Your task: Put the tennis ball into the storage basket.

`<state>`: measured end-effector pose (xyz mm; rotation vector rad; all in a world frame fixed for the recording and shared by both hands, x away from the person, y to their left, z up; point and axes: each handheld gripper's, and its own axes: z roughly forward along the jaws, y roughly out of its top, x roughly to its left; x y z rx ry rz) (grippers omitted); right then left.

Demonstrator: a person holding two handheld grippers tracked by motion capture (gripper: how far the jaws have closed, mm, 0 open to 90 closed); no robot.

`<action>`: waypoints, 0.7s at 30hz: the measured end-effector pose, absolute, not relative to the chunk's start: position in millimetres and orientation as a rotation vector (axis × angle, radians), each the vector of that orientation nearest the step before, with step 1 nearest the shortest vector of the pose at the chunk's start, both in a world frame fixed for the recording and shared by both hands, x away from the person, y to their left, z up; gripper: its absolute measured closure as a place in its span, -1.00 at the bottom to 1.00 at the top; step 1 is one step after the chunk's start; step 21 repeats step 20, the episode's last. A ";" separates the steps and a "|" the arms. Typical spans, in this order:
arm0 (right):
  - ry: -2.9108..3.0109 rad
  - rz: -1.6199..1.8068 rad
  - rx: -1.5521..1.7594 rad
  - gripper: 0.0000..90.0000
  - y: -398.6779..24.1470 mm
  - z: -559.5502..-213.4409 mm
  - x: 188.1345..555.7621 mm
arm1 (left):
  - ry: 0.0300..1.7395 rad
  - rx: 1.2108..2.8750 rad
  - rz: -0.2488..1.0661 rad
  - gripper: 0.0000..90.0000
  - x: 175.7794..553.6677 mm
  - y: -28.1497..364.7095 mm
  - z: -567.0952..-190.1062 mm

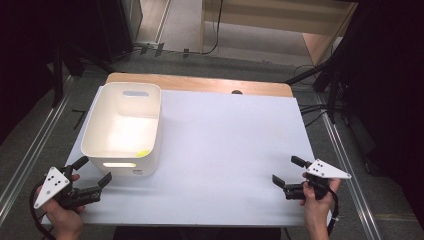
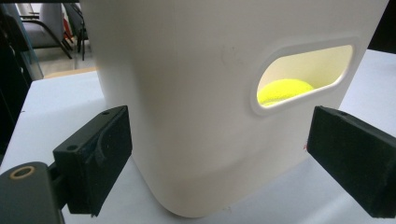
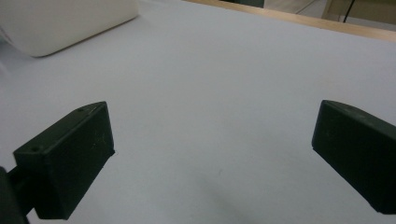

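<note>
ball (image 2: 284, 90) in bin (image 1: 125, 125), bin at table's (image 1: 235, 150) left

open white board, one bin blocking the left

the white bin (image 1: 122, 127) stands at the table's (image 1: 230, 150) left, its near wall right in front of the left gripper (image 1: 94, 172), jaws apart. a yellow ball (image 2: 284, 89) lies inside by the handle slot. from the bin's right side to the right gripper (image 1: 285, 172), jaws apart, the board lies bare.
</note>
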<state>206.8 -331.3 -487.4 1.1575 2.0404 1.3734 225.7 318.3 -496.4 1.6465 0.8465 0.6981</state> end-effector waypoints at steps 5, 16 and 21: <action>2.006 1.375 1.189 -1.00 -341.3 -494.8 201.8 | 0.849 1.644 0.698 -0.84 225.7 318.4 -496.4; 1.956 1.356 1.305 -1.00 -357.6 -508.5 193.6 | 0.849 1.649 0.698 -0.84 226.6 318.2 -496.2; 1.984 1.301 1.360 -1.00 -355.1 -514.8 197.9 | 0.849 1.645 0.692 -0.84 226.5 318.8 -496.2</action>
